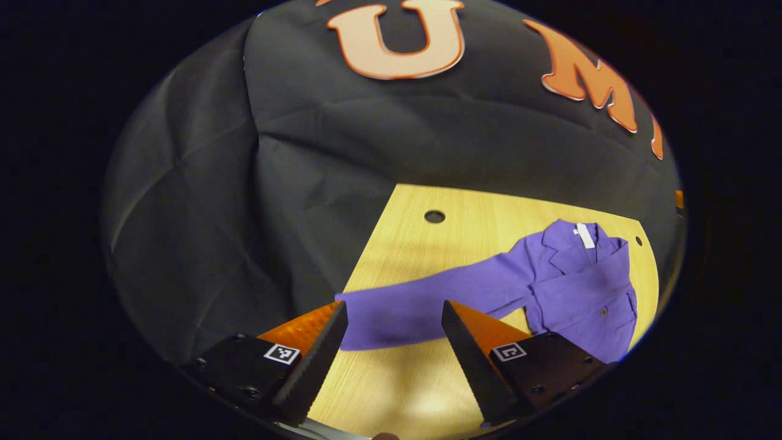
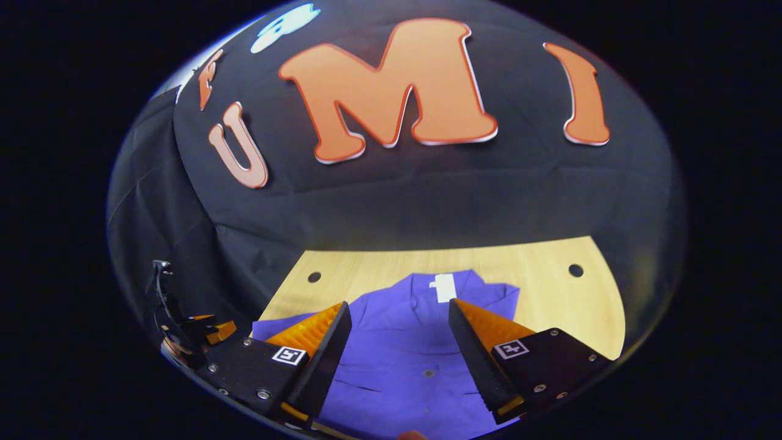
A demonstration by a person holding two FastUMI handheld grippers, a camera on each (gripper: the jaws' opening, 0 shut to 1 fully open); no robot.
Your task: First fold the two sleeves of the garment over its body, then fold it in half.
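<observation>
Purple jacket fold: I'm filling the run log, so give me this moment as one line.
jacket flat on table | left sleeve spread, unfolded | left claw open above sleeve | right claw open above body

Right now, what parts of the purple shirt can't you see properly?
- Purple shirt, left gripper view: its right side and hem are cut off by the picture's edge.
- Sleeve, left gripper view: the cuff end sits behind the left gripper finger.
- Right gripper view: the right gripper covers the shirt's lower sides.
- White neck label: too small to read.
</observation>
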